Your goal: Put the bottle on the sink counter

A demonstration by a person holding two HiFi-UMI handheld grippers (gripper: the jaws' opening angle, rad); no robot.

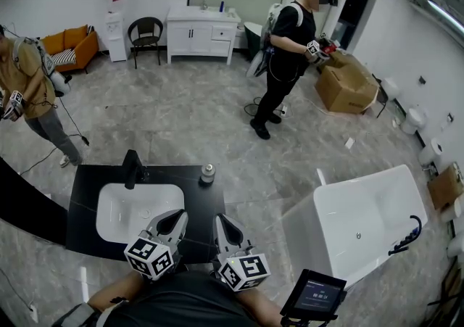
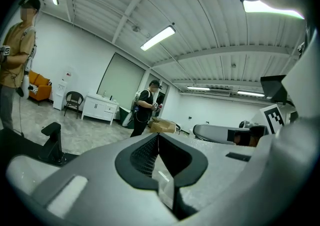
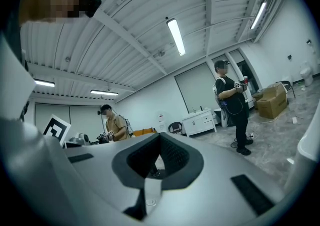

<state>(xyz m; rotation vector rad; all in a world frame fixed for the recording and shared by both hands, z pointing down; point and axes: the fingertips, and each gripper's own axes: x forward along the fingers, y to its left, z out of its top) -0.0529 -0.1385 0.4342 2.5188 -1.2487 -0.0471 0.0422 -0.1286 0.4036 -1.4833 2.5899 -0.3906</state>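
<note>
Bottle (image 1: pixel 208 172) stands upright on the black surface (image 1: pixel 87 173), just beside the white sink (image 1: pixel 109 206) and near the tap (image 1: pixel 131 167); the left tool (image 1: pixel 175 218) hangs over the sink's near corner, the right tool (image 1: pixel 223 222) is close beside it, and both are well apart from the bottle. Left tool view: its jaws are pressed together with nothing between them; the tap stands off to the left. Right tool view: its jaws are together too and hold nothing; a person (image 3: pixel 234 104) stands on the floor far off.
</note>
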